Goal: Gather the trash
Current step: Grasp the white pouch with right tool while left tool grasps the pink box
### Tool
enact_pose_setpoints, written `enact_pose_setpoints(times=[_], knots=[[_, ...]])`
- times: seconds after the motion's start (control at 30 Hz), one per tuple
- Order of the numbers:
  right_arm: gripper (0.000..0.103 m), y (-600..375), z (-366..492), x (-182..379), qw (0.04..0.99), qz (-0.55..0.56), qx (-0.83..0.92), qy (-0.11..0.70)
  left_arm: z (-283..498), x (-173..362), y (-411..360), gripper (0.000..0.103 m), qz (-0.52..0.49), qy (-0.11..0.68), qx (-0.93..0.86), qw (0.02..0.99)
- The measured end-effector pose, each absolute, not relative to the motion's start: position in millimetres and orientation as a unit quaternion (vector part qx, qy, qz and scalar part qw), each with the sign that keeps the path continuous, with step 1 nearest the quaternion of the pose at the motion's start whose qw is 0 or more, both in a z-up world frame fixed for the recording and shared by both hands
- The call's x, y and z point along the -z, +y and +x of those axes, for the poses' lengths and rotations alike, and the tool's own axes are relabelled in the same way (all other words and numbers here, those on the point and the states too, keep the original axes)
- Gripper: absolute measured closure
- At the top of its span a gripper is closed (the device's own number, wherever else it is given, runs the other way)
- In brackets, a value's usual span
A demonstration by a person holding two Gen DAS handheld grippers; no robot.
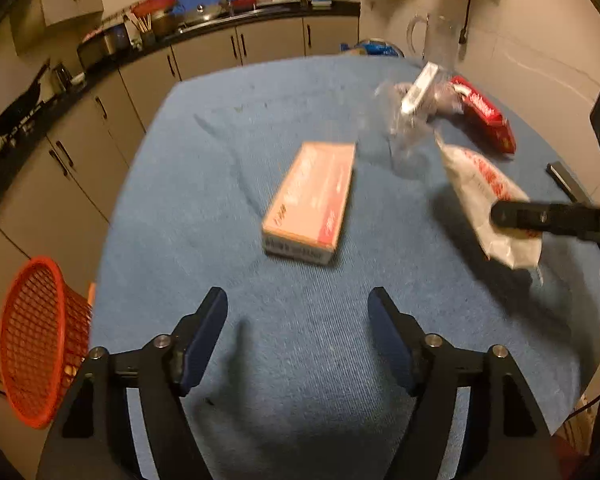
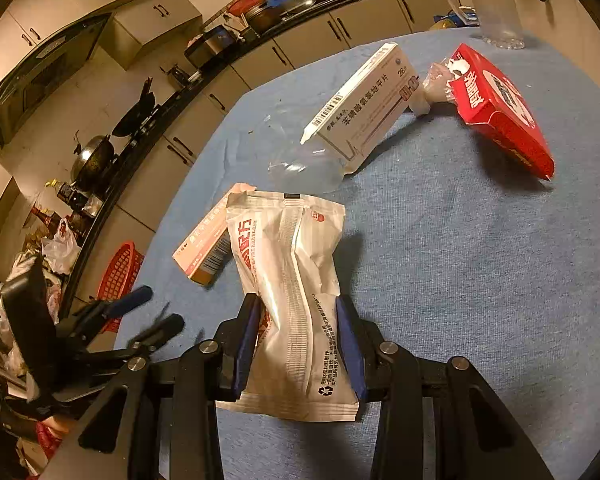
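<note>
My right gripper (image 2: pixel 298 308) is shut on a white snack wrapper (image 2: pixel 288 264) and holds it above the blue table (image 2: pixel 460 280); the wrapper also shows in the left wrist view (image 1: pixel 484 192). My left gripper (image 1: pixel 298 300) is open and empty over the table's near edge. A pink box (image 1: pixel 312 196) lies ahead of it, and also shows in the right wrist view (image 2: pixel 208 244). A white medicine box (image 2: pixel 364 104), a clear plastic bag (image 2: pixel 300 160) and a red box (image 2: pixel 500 112) lie further back.
A red mesh basket (image 1: pixel 36 340) stands on the floor left of the table. A clear glass jug (image 2: pixel 488 0) stands at the table's far edge. Kitchen counters with pots (image 2: pixel 96 156) run along the left.
</note>
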State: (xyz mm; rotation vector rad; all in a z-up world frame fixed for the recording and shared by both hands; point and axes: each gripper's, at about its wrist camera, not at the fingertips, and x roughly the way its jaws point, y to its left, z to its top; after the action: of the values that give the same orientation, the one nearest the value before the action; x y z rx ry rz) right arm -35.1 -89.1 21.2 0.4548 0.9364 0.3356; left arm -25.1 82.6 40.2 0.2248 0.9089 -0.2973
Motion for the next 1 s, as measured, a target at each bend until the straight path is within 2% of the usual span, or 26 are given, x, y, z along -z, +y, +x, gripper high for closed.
enact_pose_setpoints(times=[0.03, 0.1, 0.37, 0.4, 0.47, 0.5, 1.0], knots=[[0.061, -89.3, -35.5, -21.8, 0.855, 0.217, -0.159, 0.444, -21.1, -44.8, 82.2, 0.023, 0.107, 0.432, 0.143, 0.884], [0.061, -90.1, -35.7, -22.9, 0.857, 0.216, -0.156, 0.442, -13.7, -48.8, 76.9, 0.019, 0.114, 0.426, 0.145, 0.886], [0.061, -96.5, -37.2, -22.5, 0.858, 0.221, -0.146, 0.440, 39.7, -32.1, 55.6, 0.019, 0.129, 0.442, 0.138, 0.877], [0.061, -98.2, -37.1, -22.0, 0.857, 0.222, -0.145, 0.441, 43.5, -30.1, 54.8, 0.020, 0.127, 0.443, 0.133, 0.877], [0.061, -99.5, -37.9, -22.2, 0.858, 0.223, -0.144, 0.440, 49.6, -25.6, 55.8, 0.037, 0.113, 0.451, 0.133, 0.875], [0.061, -99.7, -37.7, -22.2, 0.858, 0.223, -0.143, 0.440, 50.5, -23.8, 57.4, 0.049, 0.103, 0.457, 0.137, 0.873], [0.061, -59.3, -35.5, -29.3, 0.859, 0.192, -0.172, 0.442, -16.1, -38.4, 109.9, 0.051, 0.042, 0.412, 0.101, 0.905]])
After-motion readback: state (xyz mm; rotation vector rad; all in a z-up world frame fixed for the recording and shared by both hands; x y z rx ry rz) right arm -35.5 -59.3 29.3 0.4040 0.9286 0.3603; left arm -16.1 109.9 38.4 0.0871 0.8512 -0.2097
